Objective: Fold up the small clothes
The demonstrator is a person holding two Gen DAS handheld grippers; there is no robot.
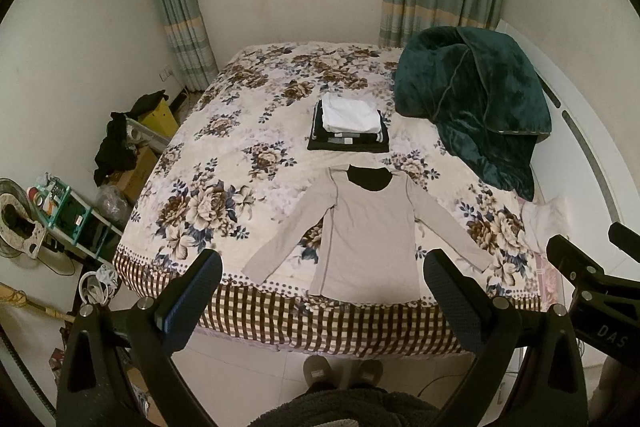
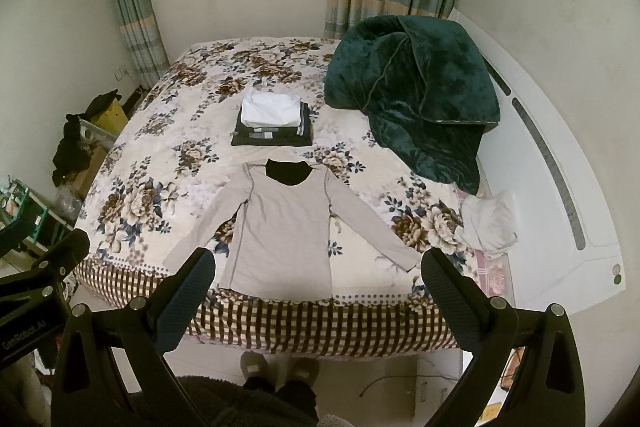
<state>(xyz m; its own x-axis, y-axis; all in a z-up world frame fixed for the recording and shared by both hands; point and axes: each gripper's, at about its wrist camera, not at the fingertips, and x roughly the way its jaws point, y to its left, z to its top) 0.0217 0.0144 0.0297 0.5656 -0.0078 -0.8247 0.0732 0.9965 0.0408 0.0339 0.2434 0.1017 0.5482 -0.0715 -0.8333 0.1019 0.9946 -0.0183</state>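
Observation:
A beige long-sleeved shirt point(image 1: 370, 227) with a black collar lies flat on the floral bed cover, sleeves spread, hem at the near edge; it also shows in the right wrist view point(image 2: 286, 227). Behind it stands a stack of folded clothes point(image 1: 350, 129), white on top, also in the right wrist view point(image 2: 272, 121). My left gripper point(image 1: 322, 291) is open and empty, held above the near bed edge in front of the shirt's hem. My right gripper point(image 2: 318, 291) is open and empty at the same height, to the right of the left one.
A dark green blanket point(image 1: 472, 99) is heaped at the bed's far right. A white crumpled cloth point(image 2: 490, 223) lies at the right edge by the white headboard point(image 2: 560, 187). Boxes, a shelf and clutter point(image 1: 80, 211) stand left of the bed. The person's slippers point(image 1: 342, 371) are on the tiled floor.

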